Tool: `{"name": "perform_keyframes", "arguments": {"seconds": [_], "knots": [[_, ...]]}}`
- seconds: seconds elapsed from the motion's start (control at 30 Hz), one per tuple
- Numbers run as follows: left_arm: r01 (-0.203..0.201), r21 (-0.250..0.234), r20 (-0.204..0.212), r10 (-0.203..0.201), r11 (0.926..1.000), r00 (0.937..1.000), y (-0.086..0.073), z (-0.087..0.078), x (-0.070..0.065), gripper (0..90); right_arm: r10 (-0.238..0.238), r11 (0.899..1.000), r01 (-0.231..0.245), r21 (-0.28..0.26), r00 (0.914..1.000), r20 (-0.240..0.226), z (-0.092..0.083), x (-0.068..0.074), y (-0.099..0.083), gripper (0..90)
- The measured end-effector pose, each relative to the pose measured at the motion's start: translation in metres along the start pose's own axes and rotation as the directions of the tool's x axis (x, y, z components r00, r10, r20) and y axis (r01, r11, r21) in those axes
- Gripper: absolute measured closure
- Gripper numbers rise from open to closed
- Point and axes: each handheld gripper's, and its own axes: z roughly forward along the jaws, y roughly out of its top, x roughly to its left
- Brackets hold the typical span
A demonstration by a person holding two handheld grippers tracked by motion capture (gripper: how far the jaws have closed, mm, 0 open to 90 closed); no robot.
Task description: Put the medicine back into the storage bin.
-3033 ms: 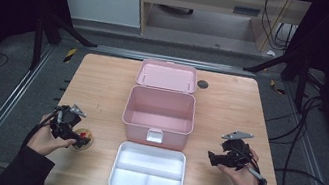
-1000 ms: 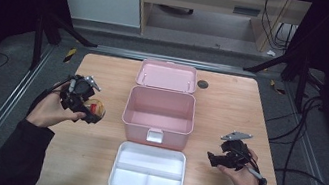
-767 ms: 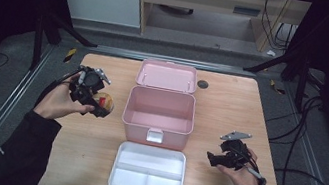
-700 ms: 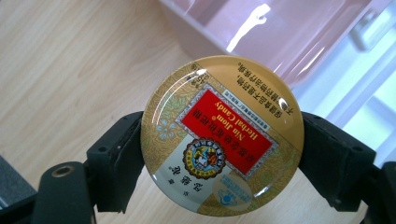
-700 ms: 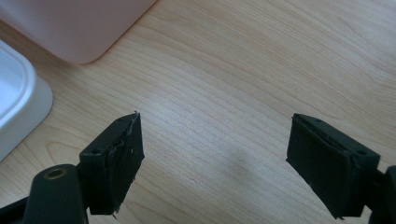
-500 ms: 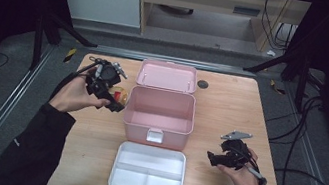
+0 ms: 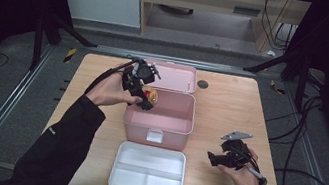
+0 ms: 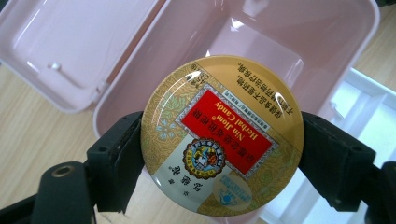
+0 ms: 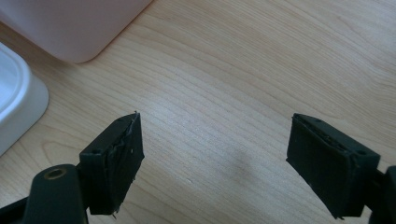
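A round gold candy tin (image 8: 222, 136) with a red label is clamped between the jaws of my left gripper (image 7: 145, 98). It hangs over the left rim of the open pink box (image 7: 183, 121), whose hollow inside (image 8: 299, 56) lies beneath it. The box's lid (image 7: 175, 78) lies flat behind it. My right gripper (image 7: 215, 158) rests low at the table's right front, open, with only bare wood (image 9: 219, 135) between its jaws.
A white divided tray (image 7: 148, 172) lies in front of the pink box; its corner (image 9: 18, 102) and the box's corner (image 9: 79, 32) stand left of my right gripper. A small dark round mark (image 7: 203, 84) sits right of the lid. Cables trail off the table's right edge.
My left gripper has carried the candy tin up and to the right, from the table's left side to over the pink box's left rim. The right gripper has stayed put.
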Motion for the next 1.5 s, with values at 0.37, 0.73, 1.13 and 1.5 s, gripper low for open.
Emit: {"name": "perform_keyframes", "arguments": {"seconds": [0.37, 0.73, 1.13, 1.5], "knots": [[-0.022, -0.001, 0.028, 0.022, 0.9998, 0.9994, 0.033, 0.030, 0.000, 20.1, -0.001, 1.000, 0.001, 0.002, 1.0000, -0.003, 0.002, 0.000, -0.001, 18.5], [-0.037, 0.023, 0.053, 0.036, 0.9990, 0.9980, 0.055, 0.069, -0.002, 20.1, 0.000, 1.000, 0.000, 0.004, 1.0000, -0.004, 0.003, -0.002, -0.002, 18.4], [-0.053, 0.059, 0.065, 0.049, 0.9968, 0.9966, 0.060, 0.094, -0.009, 20.0, -0.005, 1.000, 0.005, 0.003, 1.0000, -0.006, 0.004, -0.002, -0.002, 18.1], [-0.056, 0.081, 0.084, 0.049, 0.9952, 0.9953, 0.056, 0.112, -0.011, 19.7, -0.013, 1.000, 0.013, 0.006, 0.9999, -0.008, 0.005, -0.001, -0.002, 16.4]]}}
